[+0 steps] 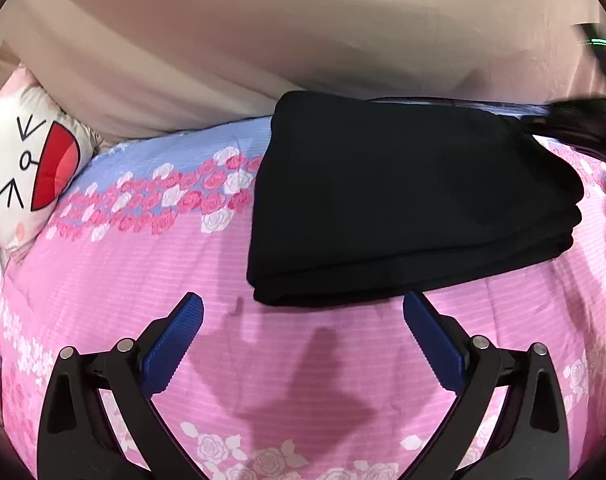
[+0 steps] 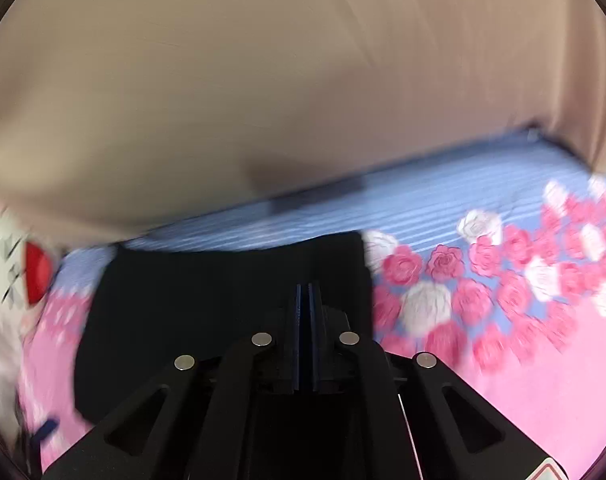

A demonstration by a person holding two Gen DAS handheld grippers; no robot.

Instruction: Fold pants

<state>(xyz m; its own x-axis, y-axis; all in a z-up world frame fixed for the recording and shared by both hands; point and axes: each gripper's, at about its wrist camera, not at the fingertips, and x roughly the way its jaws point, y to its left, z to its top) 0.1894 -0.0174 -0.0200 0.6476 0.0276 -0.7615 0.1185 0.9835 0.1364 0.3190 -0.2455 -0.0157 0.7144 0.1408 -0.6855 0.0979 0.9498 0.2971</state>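
Two tools over bed [image 1: 103,280]. Black pants [image 1: 415,200] lie folded in flat stack on pink rose-print sheet, near wall side. Left tool [image 1: 303,312] just short of stack's near edge, jaws spread wide, nothing between them. Right tool [image 2: 308,292] above pants, blue pads pressed together, no cloth visibly pinched; view blurred. Cartoon-face pillow [image 1: 27,168] at bed's left end.

Bed [image 1: 115,264] covered by a striped sheet [image 1: 303,360], pink with a blue band along the far edge and rows of pink and white roses. Beige wall [image 1: 303,32] directly behind. White cartoon-face pillow [image 1: 27,168] at the left end. Light even, indoor.
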